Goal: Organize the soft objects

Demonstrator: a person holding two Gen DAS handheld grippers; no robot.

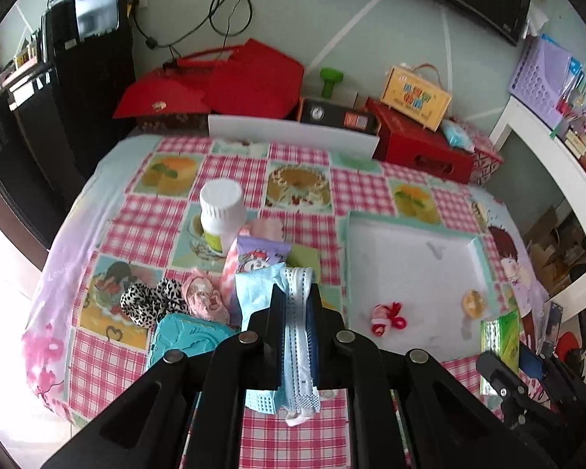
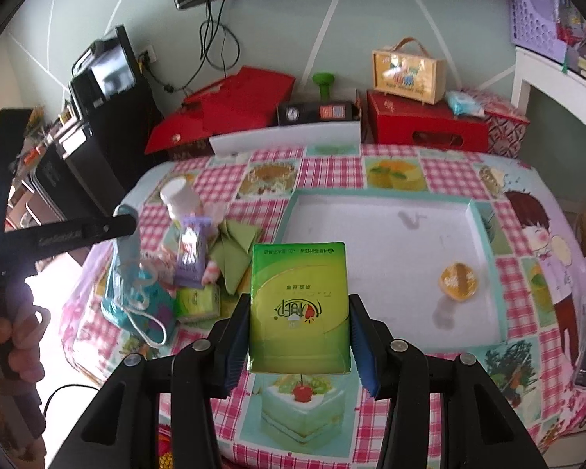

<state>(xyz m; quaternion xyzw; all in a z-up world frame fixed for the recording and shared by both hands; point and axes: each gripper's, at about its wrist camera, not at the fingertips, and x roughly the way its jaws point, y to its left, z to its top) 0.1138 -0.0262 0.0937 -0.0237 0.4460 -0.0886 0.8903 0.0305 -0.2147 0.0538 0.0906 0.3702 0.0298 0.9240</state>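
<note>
Left gripper [image 1: 295, 305]: jaws pressed together on a pale blue face mask [image 1: 297, 351], which hangs between the pads, ear loop trailing below. It is held above the near edge of the table [image 1: 109, 355], over a heap of soft things: leopard-print scrunchie [image 1: 152, 303], pink knit piece [image 1: 205, 299], purple snack packet [image 1: 254, 256], teal pouch [image 1: 183, 338]. A white-capped bottle [image 1: 222, 215] stands upright just behind the heap.

Right gripper [image 2: 299, 324]: jaws spread wide enough to hold a green tissue pack [image 2: 299, 306], pinched between the two blue pads. The pack is lifted above the tablecloth, just beside the near left corner of the tray.

Tray [image 2: 390, 195]: shallow, white floor, mint rim, lying flat on the checked cloth. Right wrist view shows one small orange-yellow round item [image 2: 458, 282] in it, toward the right wall. Left wrist view adds a small red-and-pink knotted thing [image 1: 386, 318] on the floor near the front. Rest of the floor is bare, with a faint grey smudge.

A second green tissue pack [image 2: 197, 301] lies on the table by the heap, next to folded green cloth [image 2: 236, 252].
</note>
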